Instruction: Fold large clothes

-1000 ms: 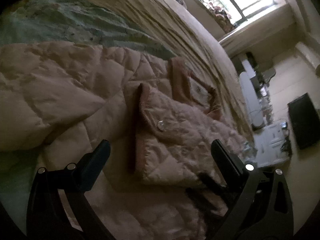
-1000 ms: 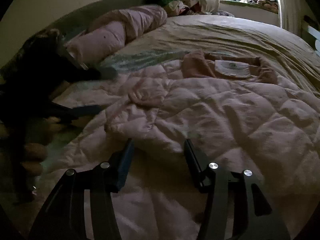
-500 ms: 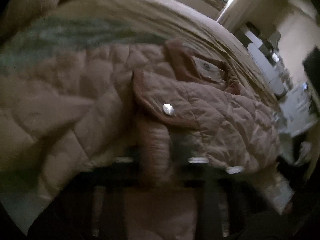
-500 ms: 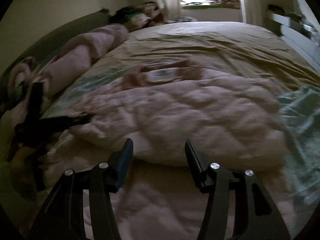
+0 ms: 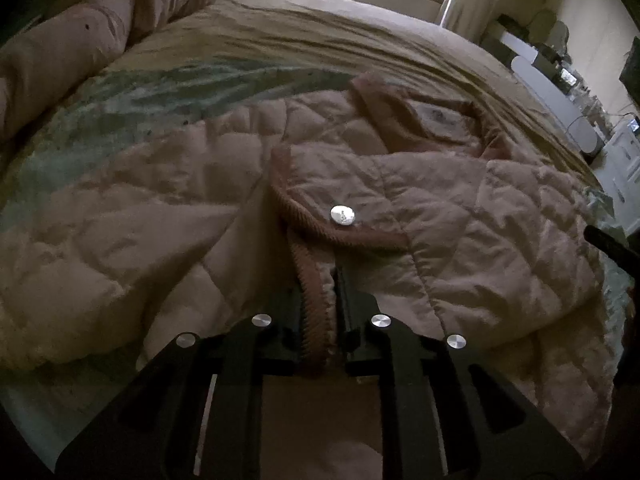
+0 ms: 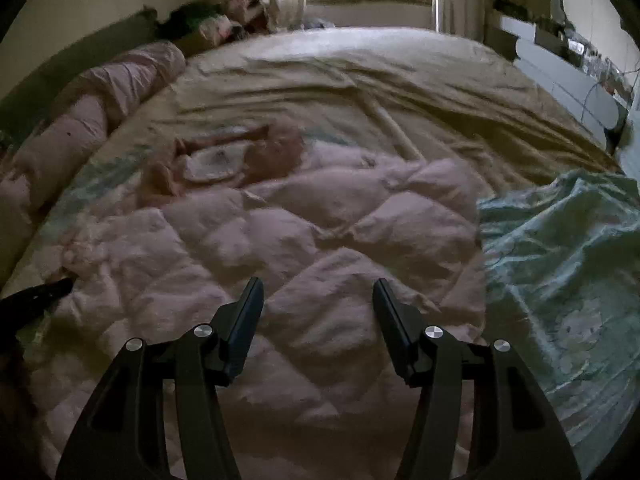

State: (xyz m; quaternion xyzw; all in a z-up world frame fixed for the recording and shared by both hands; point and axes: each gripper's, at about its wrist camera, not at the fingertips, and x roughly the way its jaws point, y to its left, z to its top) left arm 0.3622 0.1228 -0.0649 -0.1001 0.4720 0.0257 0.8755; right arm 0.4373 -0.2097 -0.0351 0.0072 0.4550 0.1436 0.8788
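I'm pinching the jacket [image 5: 420, 216]'s ribbed edge [image 5: 310, 300] in my left claw [image 5: 318, 312], its tips buried in fabric; my right claw [image 6: 318, 320] is opening, empty, hovering over the blurred jacket's padding

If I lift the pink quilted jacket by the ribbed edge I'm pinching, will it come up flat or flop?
Probably flop: the pink quilted jacket lies in soft creases, and the ribbed edge bends between the left hand-held gripper pads. Its puffy quilting suggests it is light for its bulk. The right hand-held gripper, its jaws opening and empty, could take a second edge.
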